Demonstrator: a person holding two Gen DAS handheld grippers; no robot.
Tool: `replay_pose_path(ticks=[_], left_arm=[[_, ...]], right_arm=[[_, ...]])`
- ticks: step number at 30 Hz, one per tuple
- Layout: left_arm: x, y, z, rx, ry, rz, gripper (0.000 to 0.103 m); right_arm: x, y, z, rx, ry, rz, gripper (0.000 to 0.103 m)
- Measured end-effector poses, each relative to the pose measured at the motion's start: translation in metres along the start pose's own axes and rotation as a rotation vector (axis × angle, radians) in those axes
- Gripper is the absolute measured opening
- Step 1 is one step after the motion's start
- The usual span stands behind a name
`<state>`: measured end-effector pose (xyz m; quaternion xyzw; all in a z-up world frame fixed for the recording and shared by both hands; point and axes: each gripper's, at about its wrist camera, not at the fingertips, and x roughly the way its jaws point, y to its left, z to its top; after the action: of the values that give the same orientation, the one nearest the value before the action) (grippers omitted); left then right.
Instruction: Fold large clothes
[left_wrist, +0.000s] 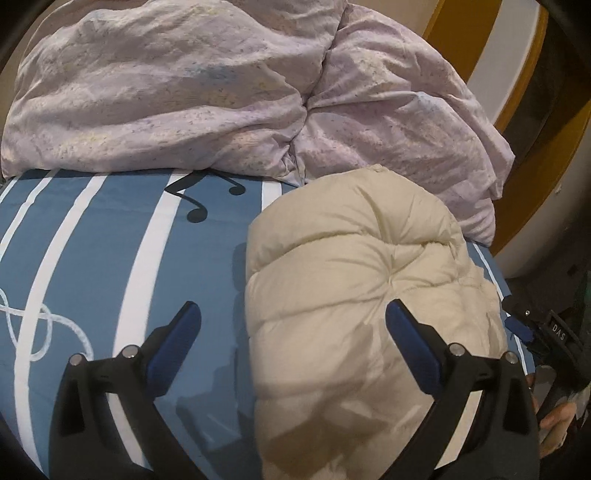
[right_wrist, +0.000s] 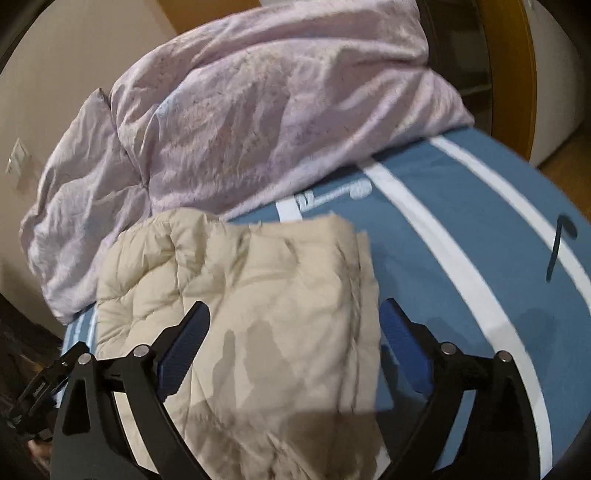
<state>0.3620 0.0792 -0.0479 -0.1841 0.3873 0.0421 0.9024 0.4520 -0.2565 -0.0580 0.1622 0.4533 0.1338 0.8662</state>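
On the bed, at about four o'clock in the left wrist view, lies a cream quilted puffer jacket (left_wrist: 365, 295), bundled into a plump mound. It looks light, soft and springy, with a slick shell likely to slip; a seam or the flat edge at one o'clock in the right wrist view seems the best hold. Left gripper (left_wrist: 293, 321) and right gripper (right_wrist: 295, 317) both hover above it, jaws spread wide, holding nothing. Blue striped bedsheet (left_wrist: 110, 240) lies beneath; a crumpled lilac duvet (left_wrist: 166, 92) sits at twelve o'clock.
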Motion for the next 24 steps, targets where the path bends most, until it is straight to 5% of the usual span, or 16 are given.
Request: replay_pose_path(ticks=[11,24], left_arm=[[0.025,-0.001,-0.017,-0.005,0.107,-0.049,0.099],[0.047,0.008,-0.018,-0.063,0.153,-0.140,0.099]], right_arm=[[0.029,-0.032,-0.018,0.139,0.179,0.124,0.102],[0.043,-0.028,-0.025,0.095,0.187,0.270,0.102]])
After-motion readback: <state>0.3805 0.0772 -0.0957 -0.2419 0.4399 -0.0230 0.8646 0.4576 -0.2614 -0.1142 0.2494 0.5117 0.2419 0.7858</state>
